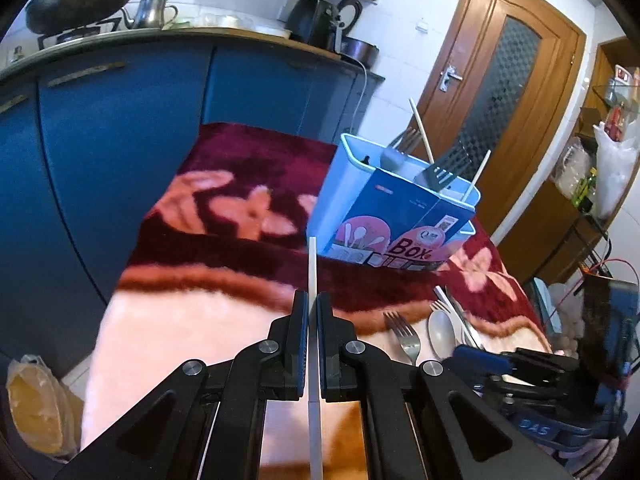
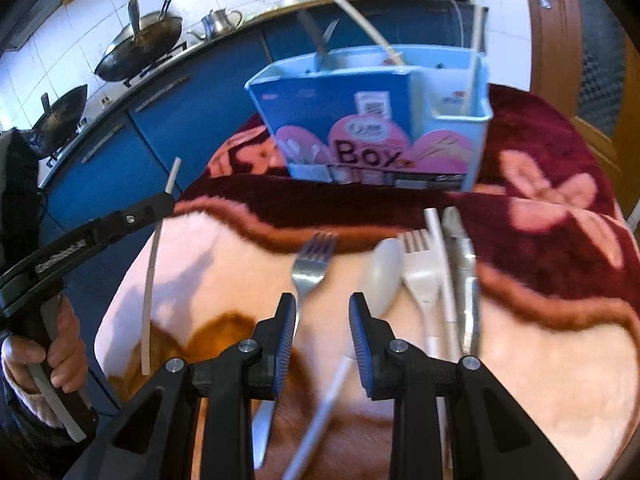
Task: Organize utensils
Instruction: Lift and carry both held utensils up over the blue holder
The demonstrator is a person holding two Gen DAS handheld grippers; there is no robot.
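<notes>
Kitchen, plush maroon-and-pink blanket (image 2: 560, 340) over the worktop. Left claw (image 1: 313, 312) pinches a thin white chopstick (image 1: 312, 264) pointing lengthwise (slightly left) toward the pale blue plastic utensil box (image 1: 396, 208); right claw (image 2: 322, 312), spread, straddles a steel fork (image 2: 314, 264).

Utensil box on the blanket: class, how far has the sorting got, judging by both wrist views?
Done: the utensil box already holds forks, a dark spatula and two chopsticks. In hand: the left hand-held gripper is shut on a white chopstick; the right hand-held gripper hangs open over the metal fork. Left: that fork, a white spoon, a white plastic fork and more pieces lie on the blanket.
</notes>
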